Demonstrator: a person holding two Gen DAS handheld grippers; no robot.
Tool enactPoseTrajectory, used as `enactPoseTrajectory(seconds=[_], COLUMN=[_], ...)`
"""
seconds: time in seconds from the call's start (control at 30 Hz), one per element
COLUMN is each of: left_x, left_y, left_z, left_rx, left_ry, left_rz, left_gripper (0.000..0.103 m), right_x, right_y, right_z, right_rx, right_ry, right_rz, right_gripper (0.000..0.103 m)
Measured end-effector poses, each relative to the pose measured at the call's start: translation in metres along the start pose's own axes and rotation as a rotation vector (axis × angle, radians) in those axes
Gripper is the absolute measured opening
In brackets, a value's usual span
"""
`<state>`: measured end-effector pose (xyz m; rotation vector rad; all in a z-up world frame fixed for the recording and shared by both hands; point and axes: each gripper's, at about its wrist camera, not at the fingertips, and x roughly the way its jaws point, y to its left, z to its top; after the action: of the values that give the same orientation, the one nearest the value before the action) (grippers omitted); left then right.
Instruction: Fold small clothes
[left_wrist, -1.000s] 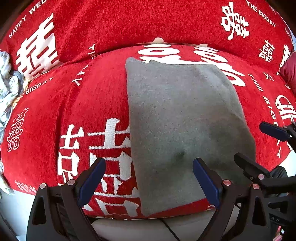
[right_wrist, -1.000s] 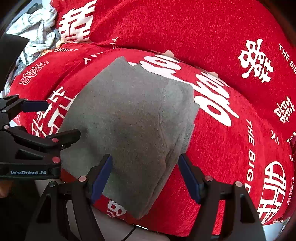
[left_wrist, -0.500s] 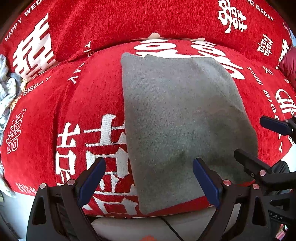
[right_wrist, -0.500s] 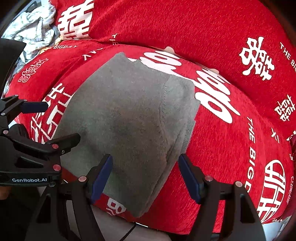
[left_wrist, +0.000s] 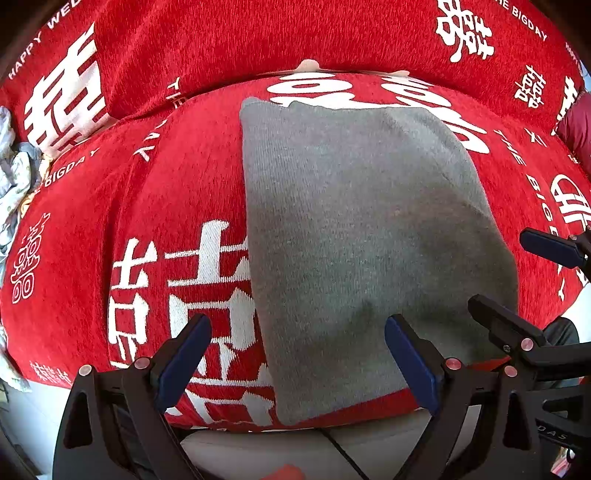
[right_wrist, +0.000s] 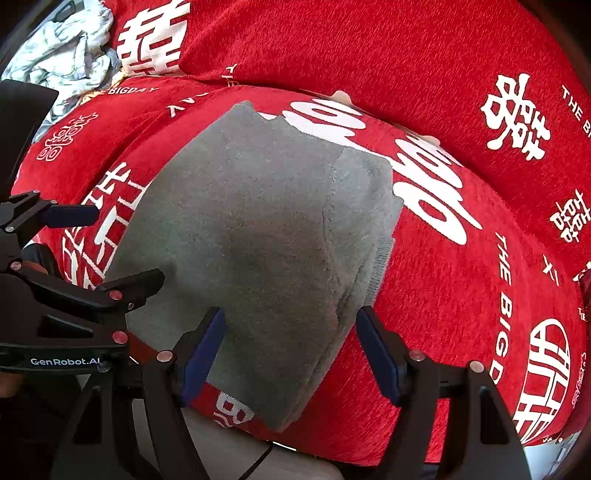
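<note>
Two sets of tongs hang over one folded grey garment (left_wrist: 354, 240) as I steer from afar. It lies flat on a red cover (left_wrist: 155, 206) printed with white characters and the words "THE BIGDAY", its near corner reaching the cover's front edge. My left tongs (left_wrist: 295, 360) stand wide open, gripping nothing: the garment's near left edge runs between their blue pads (left_wrist: 183, 360), well clear of both. My right tongs (right_wrist: 290, 350) are also spread wide and empty above the garment's near right corner, where stacked layers and a ribbed hem show along its right side. Each tool appears in the other's view, the left at the garment's left side and the right at its right. Beyond the garment, the same red cloth rises over a back cushion (right_wrist: 369, 48). Far to the garment's left, a crumpled pale cloth (right_wrist: 62, 48) sits at the cover's end. Below the cover's front edge, a dark cable (left_wrist: 340, 454) crosses a pale surface.
</note>
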<state>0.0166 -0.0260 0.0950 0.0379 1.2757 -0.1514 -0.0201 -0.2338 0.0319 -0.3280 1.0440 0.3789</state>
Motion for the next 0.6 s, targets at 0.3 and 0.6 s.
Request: enactPoseTrajectory(seconds=[0.3,0.6], left_x=[0.0028,0.0040], left_y=[0.0016,0.0028], left_z=[-0.0012,-0.0013], left_rx=[-0.002,-0.006], left_ry=[0.009,0.017], left_rz=[-0.005,-0.013], left_gripper=[0.095,0.095], right_x=[0.0021,0.0029], right_y=[0.0009,0.0019], right_z=[-0.0012,-0.0014], right_rx=[0.003,0.005], right_ry=[0.005,0.005], right_rz=[0.007,0.010], right_gripper=[0.076,0.076])
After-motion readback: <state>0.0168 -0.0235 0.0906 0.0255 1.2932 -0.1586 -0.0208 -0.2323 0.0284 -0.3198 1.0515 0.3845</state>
